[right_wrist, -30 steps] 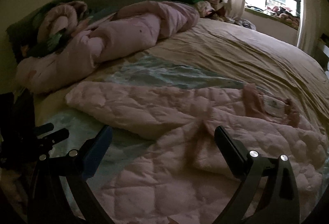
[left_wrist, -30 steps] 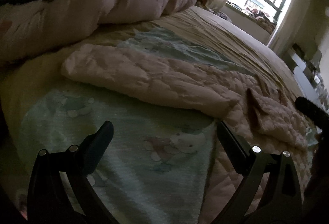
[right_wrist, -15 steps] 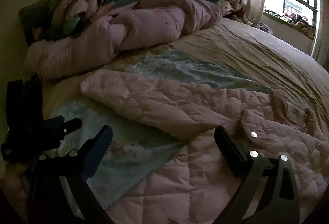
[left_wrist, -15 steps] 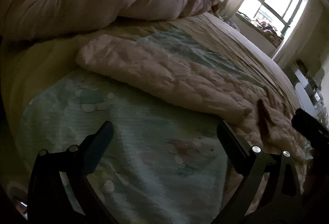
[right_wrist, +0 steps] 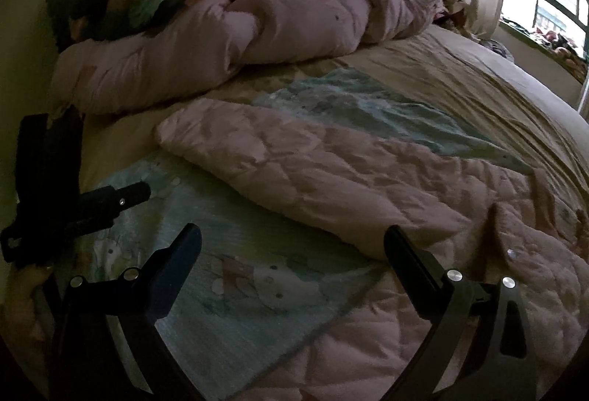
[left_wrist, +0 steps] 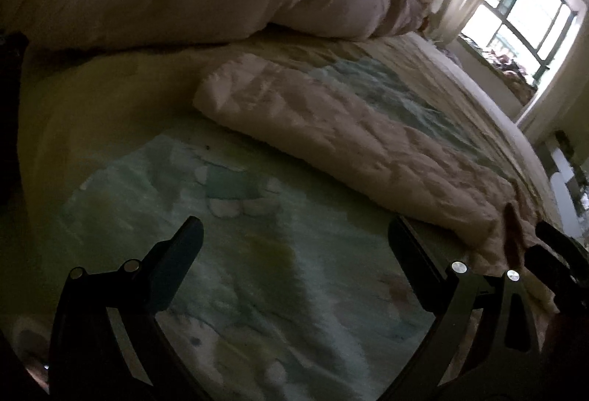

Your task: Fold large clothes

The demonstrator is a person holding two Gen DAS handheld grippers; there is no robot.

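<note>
My left tongs [left_wrist: 294, 235] and right tongs [right_wrist: 292, 235] both gape wide, empty, low in frame over the bed [right_wrist: 497, 88]. Mid-frame lies the quilted pink jacket [right_wrist: 331, 173]: soft, light, floppy; best taken at the sleeve end. Its right part runs off frame.

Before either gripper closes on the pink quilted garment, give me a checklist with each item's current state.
1. Left gripper open and holding nothing: ok.
2. Right gripper open and holding nothing: ok.
3. Pink quilted garment lying on the bed, sleeve stretched out: ok.
4. Left gripper on the sleeve: not ok, it sits above the teal cartoon-print blanket.
5. Bundled pink duvet apart from the garment: ok.
6. Garment's far hem flat: cannot tell, out of frame.
</note>
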